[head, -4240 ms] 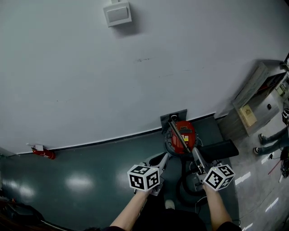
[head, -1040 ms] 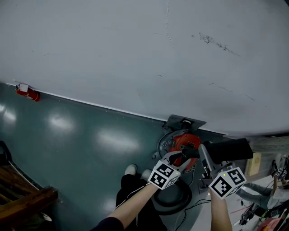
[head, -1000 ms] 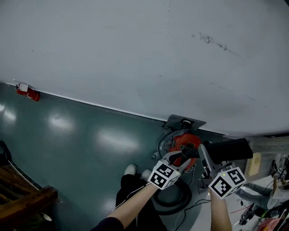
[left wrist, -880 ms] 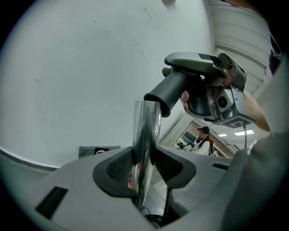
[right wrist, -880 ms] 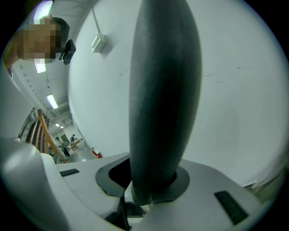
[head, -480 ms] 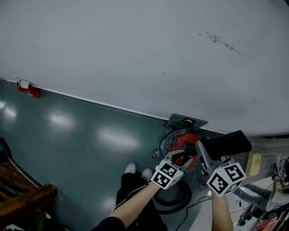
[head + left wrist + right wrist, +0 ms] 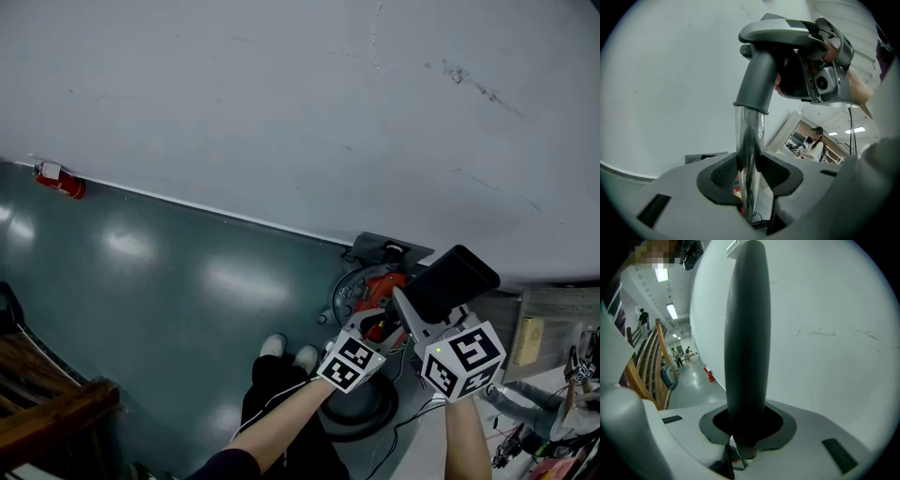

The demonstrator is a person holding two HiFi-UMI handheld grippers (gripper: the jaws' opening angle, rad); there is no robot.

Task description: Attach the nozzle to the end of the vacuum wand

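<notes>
My left gripper (image 7: 750, 176) is shut on the chrome vacuum wand (image 7: 749, 140), which rises between the pads to a grey plastic sleeve (image 7: 757, 79). The nozzle and my right gripper (image 7: 825, 79) sit at the top end of that sleeve. In the right gripper view my right gripper (image 7: 747, 427) is shut on the black nozzle (image 7: 746, 333), seen edge-on and upright. In the head view the nozzle (image 7: 450, 281) slants up to the right above the right gripper (image 7: 412, 314). The left gripper (image 7: 373, 323) is close beside it, over the red vacuum body (image 7: 382, 284).
A white wall fills the upper head view, with a grey wall plate (image 7: 384, 248) at its foot. A black hose coil (image 7: 361, 412) lies on the green floor by the person's shoes (image 7: 291, 352). A red extinguisher (image 7: 58, 180) and wooden furniture (image 7: 47, 412) stand at the left.
The right gripper has rolled and shifted left toward the left gripper. The nozzle went from lying level to slanting up to the right. The left gripper has kept its place.
</notes>
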